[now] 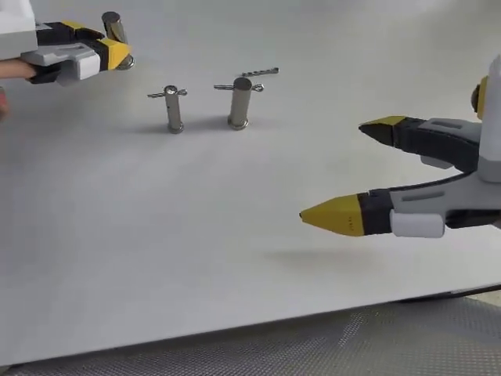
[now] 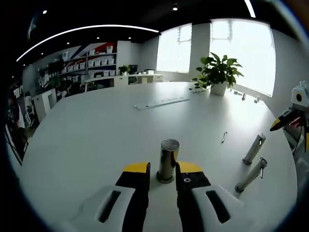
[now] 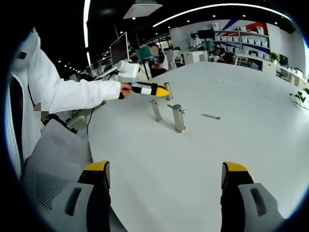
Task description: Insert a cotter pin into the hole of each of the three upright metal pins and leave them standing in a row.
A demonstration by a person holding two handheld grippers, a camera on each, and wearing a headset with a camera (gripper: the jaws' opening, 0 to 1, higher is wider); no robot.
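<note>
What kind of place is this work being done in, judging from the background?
Probably an open-plan office or lab rather than a factory: a large white table, a potted plant by bright windows, and wall shelves of boxes, with a monitor on a desk beyond.

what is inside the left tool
A third pin stands between the left tool's tips, its top bare. Its hole can't be seen, and in the head view the tool covers its lower part.
</note>
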